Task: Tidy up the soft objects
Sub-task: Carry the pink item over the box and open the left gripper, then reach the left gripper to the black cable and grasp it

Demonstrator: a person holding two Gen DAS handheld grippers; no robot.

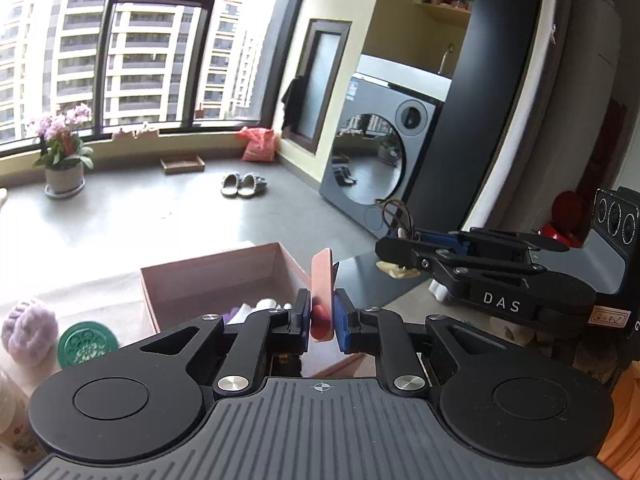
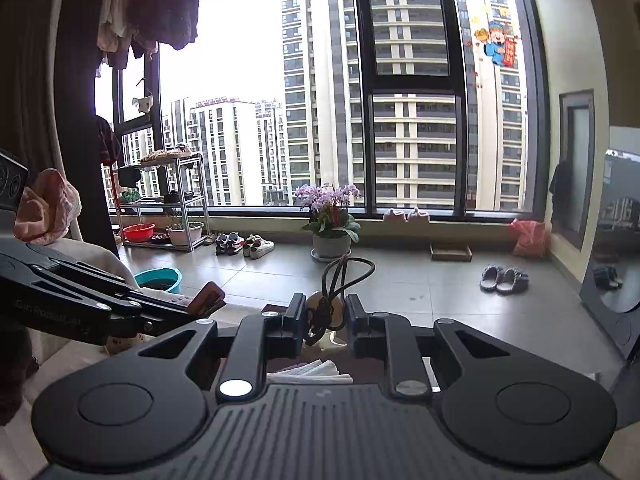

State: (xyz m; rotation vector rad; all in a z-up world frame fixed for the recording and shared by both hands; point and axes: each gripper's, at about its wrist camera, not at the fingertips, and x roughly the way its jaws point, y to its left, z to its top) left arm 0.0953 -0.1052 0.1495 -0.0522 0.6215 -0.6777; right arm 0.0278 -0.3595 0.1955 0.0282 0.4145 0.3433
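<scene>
I'm over a cloth-covered surface (image 1: 100, 292) in a sunroom with grey floor tiles and tall windows (image 2: 320, 92).

Nearest, my left gripper (image 1: 323, 312) tilts downward with its jaws pressed onto a flat salmon-pink piece (image 1: 322, 292), which stands on edge between the blue pads (image 1: 342, 320) and sticks up above them. Its lower end sinks behind the fingers, so I can't say what it is. My right gripper (image 2: 322, 314) points more nearly level and pinches a pale rounded thing (image 2: 320, 308) with a dark cord (image 2: 352, 270) looping up from it; from the left camera the same gripper (image 1: 394, 258) hangs off to the right, a cream bit showing below its tips.

Just beyond the left fingers sits one open pink box (image 1: 208, 276), holding white and purple soft things (half hidden, no fair count). Left of it lie one lilac knitted ball (image 1: 28, 328) and one green disc (image 1: 86, 344).

Farther off: one pair of slippers (image 1: 244, 185), one flowerpot (image 1: 64, 152), one wooden tray (image 1: 182, 163), one red bag (image 1: 258, 144), and a washing machine (image 1: 380, 160) at the right.
</scene>
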